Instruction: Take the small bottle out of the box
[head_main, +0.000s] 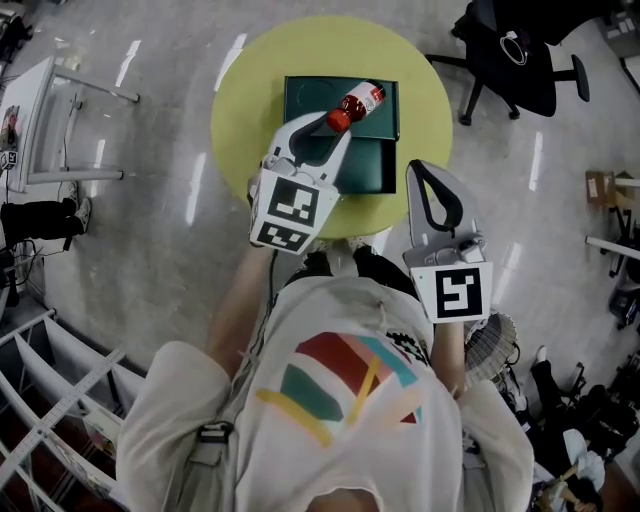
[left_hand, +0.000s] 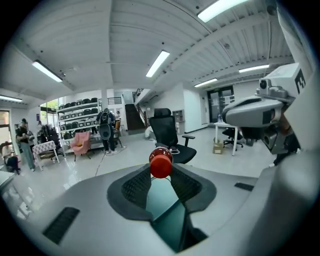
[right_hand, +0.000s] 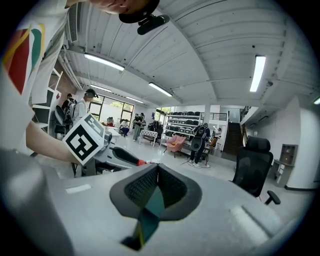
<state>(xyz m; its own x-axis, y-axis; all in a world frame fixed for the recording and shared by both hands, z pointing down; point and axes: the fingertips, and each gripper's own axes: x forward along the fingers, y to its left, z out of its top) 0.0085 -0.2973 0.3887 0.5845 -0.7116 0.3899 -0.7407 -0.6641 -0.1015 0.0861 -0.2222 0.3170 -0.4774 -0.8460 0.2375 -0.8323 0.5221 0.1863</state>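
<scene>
Claws — two, one in each of the person's hands, each with its square-marker cube.

Left claw (head_main: 335, 122): reaches out over the box with its jaws clamped on the small bottle's neck, just under the red cap (left_hand: 161, 162), which sits right at the jaw tips in the left gripper view.

Right claw (head_main: 420, 168): jaws pressed together with nothing between them, held above the worktop's near right edge, well apart from the bottle and just beside the box's right side.

Small bottle (head_main: 362, 101) — one, red-capped, with a red label and dark contents. It lies tilted over the far half of the box, cap end in the left claw, body pointing away and to the right. Whether its base touches the box cannot be told.

Box (head_main: 305, 97) — one, dark green, squarish, at the middle of the worktop.

Worktop (head_main: 240, 125) — one, round, yellow-green.

Office chair (head_main: 510, 60) — one, black, on the floor beyond the worktop's far right.
</scene>
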